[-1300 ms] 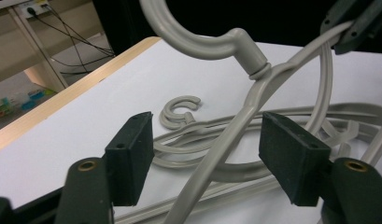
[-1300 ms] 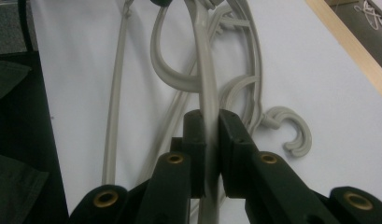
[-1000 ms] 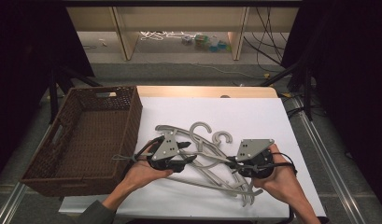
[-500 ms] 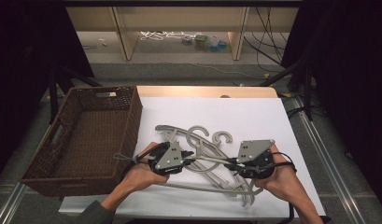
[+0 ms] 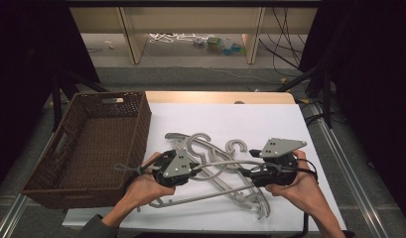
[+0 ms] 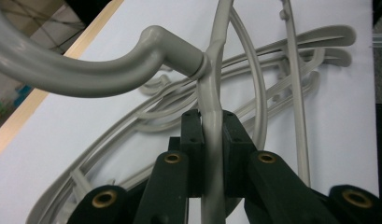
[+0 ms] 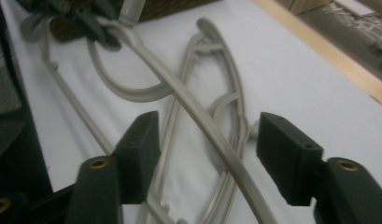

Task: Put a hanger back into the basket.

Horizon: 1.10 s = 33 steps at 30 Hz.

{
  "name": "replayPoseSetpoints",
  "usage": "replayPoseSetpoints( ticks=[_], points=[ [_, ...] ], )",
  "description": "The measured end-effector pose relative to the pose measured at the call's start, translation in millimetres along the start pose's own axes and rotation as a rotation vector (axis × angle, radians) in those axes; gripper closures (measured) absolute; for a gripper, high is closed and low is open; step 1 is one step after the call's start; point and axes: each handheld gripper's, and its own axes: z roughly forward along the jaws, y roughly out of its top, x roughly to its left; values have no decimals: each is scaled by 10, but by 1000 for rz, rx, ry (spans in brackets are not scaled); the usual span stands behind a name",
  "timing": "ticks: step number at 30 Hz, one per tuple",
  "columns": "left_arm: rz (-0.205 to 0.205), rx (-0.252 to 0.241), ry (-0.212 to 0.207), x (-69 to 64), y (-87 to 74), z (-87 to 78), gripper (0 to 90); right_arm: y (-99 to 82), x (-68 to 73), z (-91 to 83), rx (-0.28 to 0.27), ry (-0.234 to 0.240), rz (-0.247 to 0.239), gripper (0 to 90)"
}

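Your left gripper is clamped on the grey hanger, just below its hook. Your right gripper has just been opening, that hanger's arm passing untouched between its jaws. From the high view, the hanger sits atop the pile of hangers on the white table, beside the basket.

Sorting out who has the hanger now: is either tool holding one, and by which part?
The left tool is shut on a hanger just below its hook. The right tool, just opened, holds nothing.
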Motion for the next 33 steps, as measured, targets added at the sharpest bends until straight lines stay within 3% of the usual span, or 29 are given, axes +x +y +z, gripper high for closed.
replayPoseSetpoints(
  ticks=[1, 4, 6, 7, 12, 16, 17, 21, 25, 30, 33],
  points=[
    [-15, 2, 10, 22, -19, -13, 818, 0, 0, 0, 0, 0, 0, 344],
    [-65, 11, 40, 90, -76, -70, 819, -3, -13, -29, -72, -42, 72, 262],
    [-88, 3, 41, 103, -88, -93, 819, -9, -20, -38, -86, -54, 83, 254],
    [-109, 5, 40, 122, -91, -144, 819, -31, -37, -56, -126, -64, 111, 258],
    [-139, -7, 61, 160, -70, -259, 819, -70, -46, -146, -193, -104, 149, 242],
    [-162, -17, 68, 209, -64, -357, 819, -110, -30, -188, -188, -119, 158, 201],
    [-185, -27, 77, 241, -73, -411, 818, -146, -9, -209, -201, -135, 165, 203],
    [-210, -40, 99, 304, -90, -518, 818, -225, 8, -228, -226, -148, 189, 200],
    [-230, -72, 116, 341, -90, -592, 819, -296, 34, -207, -248, -186, 194, 186],
    [-242, -110, 138, 405, -68, -742, 819, -472, 93, -107, -274, -183, 214, 173],
    [-242, -119, 147, 419, -55, -786, 818, -542, 90, -81, -262, -202, 221, 171]
  ],
)
